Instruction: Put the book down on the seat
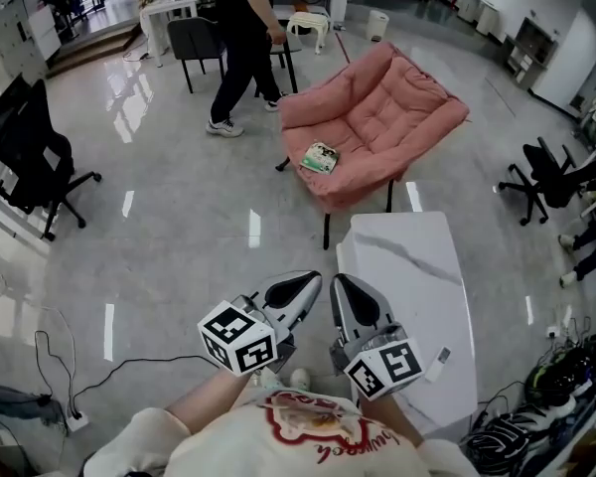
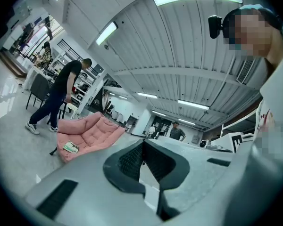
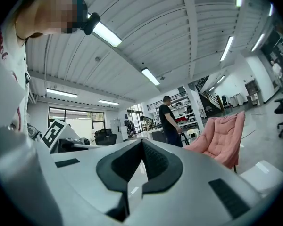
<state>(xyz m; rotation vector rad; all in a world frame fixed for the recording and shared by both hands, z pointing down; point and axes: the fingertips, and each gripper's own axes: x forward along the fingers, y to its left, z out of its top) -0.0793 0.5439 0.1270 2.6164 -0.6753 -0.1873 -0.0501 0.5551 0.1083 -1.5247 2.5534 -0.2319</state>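
A small green-covered book [image 1: 321, 157] lies flat on the seat cushion of the pink padded chair [image 1: 377, 117]. The left gripper view shows the same book [image 2: 71, 148] on the chair [image 2: 89, 133]. Both grippers hang low, close to my body, well short of the chair. My left gripper [image 1: 308, 284] is shut with nothing between its jaws, its tips [image 2: 143, 145] meeting. Beside it my right gripper [image 1: 340, 286] is shut and empty too, jaws [image 3: 142, 144] together. The right gripper view catches the chair [image 3: 224, 138] from the side.
A white marble-top table [image 1: 407, 296] stands right in front of me, just before the chair. A person in black [image 1: 243, 38] walks behind the chair near a dark chair [image 1: 194, 43]. Black office chairs stand at left [image 1: 35, 157] and right [image 1: 551, 177]. Cables trail at lower left.
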